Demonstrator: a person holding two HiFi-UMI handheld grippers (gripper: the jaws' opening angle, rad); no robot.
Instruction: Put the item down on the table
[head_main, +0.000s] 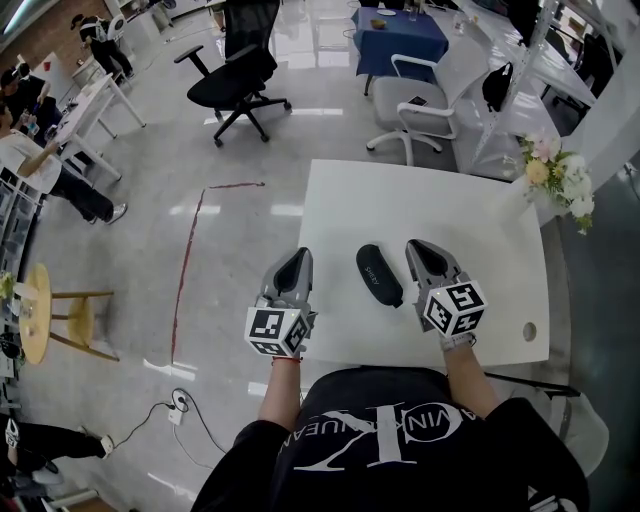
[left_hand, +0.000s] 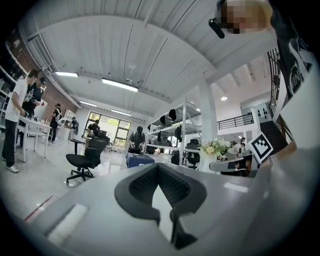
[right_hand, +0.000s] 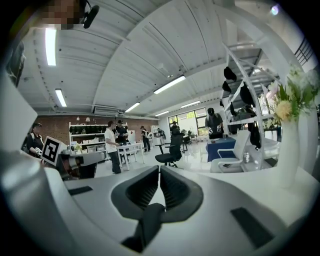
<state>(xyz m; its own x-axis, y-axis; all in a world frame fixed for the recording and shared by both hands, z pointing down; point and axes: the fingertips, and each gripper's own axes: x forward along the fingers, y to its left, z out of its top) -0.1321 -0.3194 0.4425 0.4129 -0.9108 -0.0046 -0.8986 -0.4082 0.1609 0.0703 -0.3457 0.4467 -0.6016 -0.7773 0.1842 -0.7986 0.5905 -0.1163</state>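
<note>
A black oblong case (head_main: 379, 274) lies flat on the white table (head_main: 450, 200), near its front edge. My left gripper (head_main: 298, 256) hovers just left of the case, over the table's left front corner, and its jaws are shut with nothing between them. My right gripper (head_main: 419, 246) hangs just right of the case, also shut and empty. In the left gripper view the left gripper (left_hand: 159, 166) points level across the room, tips touching. The right gripper view shows the right gripper (right_hand: 159, 169) the same way. Neither gripper view shows the case.
A vase of flowers (head_main: 560, 180) stands at the table's far right corner. A cable hole (head_main: 529, 330) is near its front right. Beyond the table are a white chair (head_main: 420, 100) and a black office chair (head_main: 235, 75). People stand at desks far left.
</note>
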